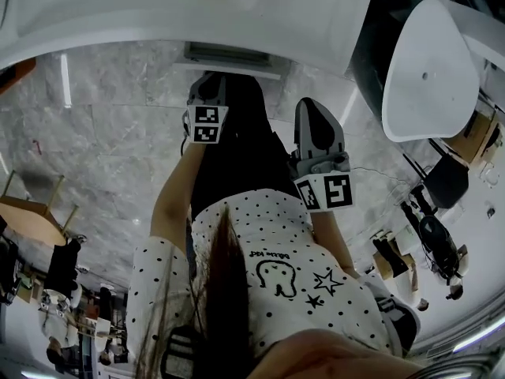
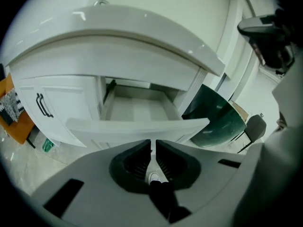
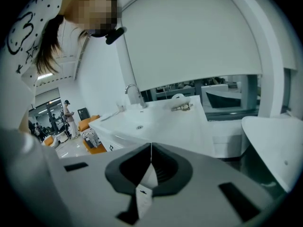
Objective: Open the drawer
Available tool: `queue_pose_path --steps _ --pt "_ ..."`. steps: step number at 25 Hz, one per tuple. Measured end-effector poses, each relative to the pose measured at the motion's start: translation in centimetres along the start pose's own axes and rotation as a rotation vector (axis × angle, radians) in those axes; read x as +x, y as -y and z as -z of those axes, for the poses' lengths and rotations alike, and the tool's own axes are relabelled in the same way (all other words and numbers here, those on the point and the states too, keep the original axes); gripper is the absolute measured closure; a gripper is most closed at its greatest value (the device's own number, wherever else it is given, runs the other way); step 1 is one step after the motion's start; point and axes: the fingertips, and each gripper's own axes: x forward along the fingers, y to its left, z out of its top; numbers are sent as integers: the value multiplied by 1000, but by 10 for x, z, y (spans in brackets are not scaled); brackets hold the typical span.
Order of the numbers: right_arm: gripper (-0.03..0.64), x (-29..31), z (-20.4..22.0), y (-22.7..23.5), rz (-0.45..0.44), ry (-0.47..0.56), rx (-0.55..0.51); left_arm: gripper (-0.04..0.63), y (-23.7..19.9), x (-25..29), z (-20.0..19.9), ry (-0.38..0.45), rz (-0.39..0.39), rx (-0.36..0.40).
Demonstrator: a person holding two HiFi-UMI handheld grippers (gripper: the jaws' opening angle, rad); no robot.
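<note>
In the left gripper view a white vanity drawer [image 2: 137, 109] stands pulled out under the curved countertop [image 2: 142, 37]; its inside looks empty and its front panel [image 2: 137, 126] faces me. My left gripper [image 2: 153, 143] hovers just in front of and above that panel without touching it, jaws a narrow slit apart with nothing between them. In the head view the drawer [image 1: 230, 55] shows below the counter's edge, the left gripper [image 1: 207, 81] short of it and the right gripper [image 1: 313, 109] beside it. The right gripper [image 3: 151, 146] is shut and empty, pointing at another white sink counter [image 3: 156, 122].
A cabinet door with a black handle [image 2: 43, 105] is left of the drawer. A dark green glass panel [image 2: 215, 119] and a chair [image 2: 255, 126] stand to its right. A white freestanding basin [image 1: 430, 69] is at my right. The floor is grey marble [image 1: 102, 133].
</note>
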Motion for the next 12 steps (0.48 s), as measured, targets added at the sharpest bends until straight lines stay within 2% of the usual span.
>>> queue_pose_path --steps 3,7,12 --pt "601 -1 -14 -3 6 38 -5 589 2 -36 -43 75 -3 22" --pt "601 -19 -40 -4 11 62 -11 591 25 -98 -110 191 0 63" --pt "603 -29 -77 -1 40 164 -30 591 41 -151 -211 406 20 87"
